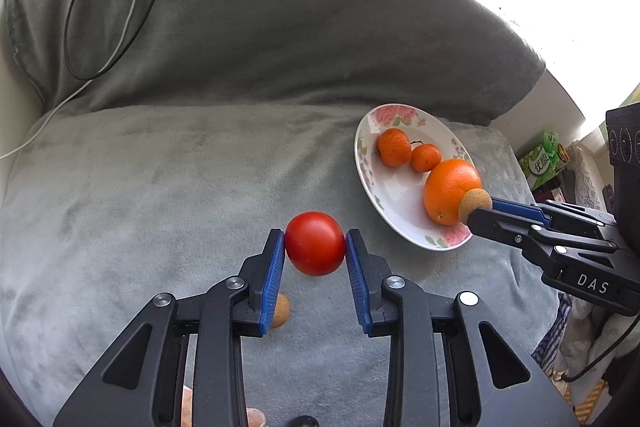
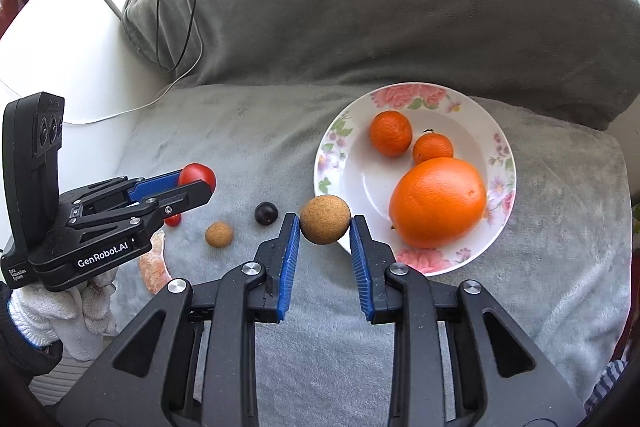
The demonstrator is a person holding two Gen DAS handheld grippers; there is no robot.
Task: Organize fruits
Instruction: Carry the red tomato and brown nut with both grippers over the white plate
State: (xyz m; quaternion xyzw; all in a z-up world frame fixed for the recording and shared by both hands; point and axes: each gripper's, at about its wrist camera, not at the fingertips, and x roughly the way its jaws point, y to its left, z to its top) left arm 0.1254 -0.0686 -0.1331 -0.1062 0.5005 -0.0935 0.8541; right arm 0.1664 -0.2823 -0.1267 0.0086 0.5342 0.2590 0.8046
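My left gripper (image 1: 315, 247) is shut on a red tomato (image 1: 315, 243) and holds it above the grey blanket; it shows at the left of the right wrist view (image 2: 198, 183). My right gripper (image 2: 325, 223) is shut on a brown round longan-like fruit (image 2: 324, 219), held at the near rim of a floral plate (image 2: 340, 131). The plate holds a large orange (image 2: 438, 201) and two small mandarins (image 2: 390, 133). On the blanket lie a second brown fruit (image 2: 219, 234), a dark round fruit (image 2: 266, 213) and a small red tomato (image 2: 173, 219).
A grey cushion (image 2: 360, 7) with black and white cables (image 2: 176, 27) rises behind. A peach-coloured piece of peel (image 2: 154, 267) lies by the left gripper. The plate also shows in the left wrist view (image 1: 372, 179). Cartons and clutter (image 1: 544, 155) stand beyond the seat's right edge.
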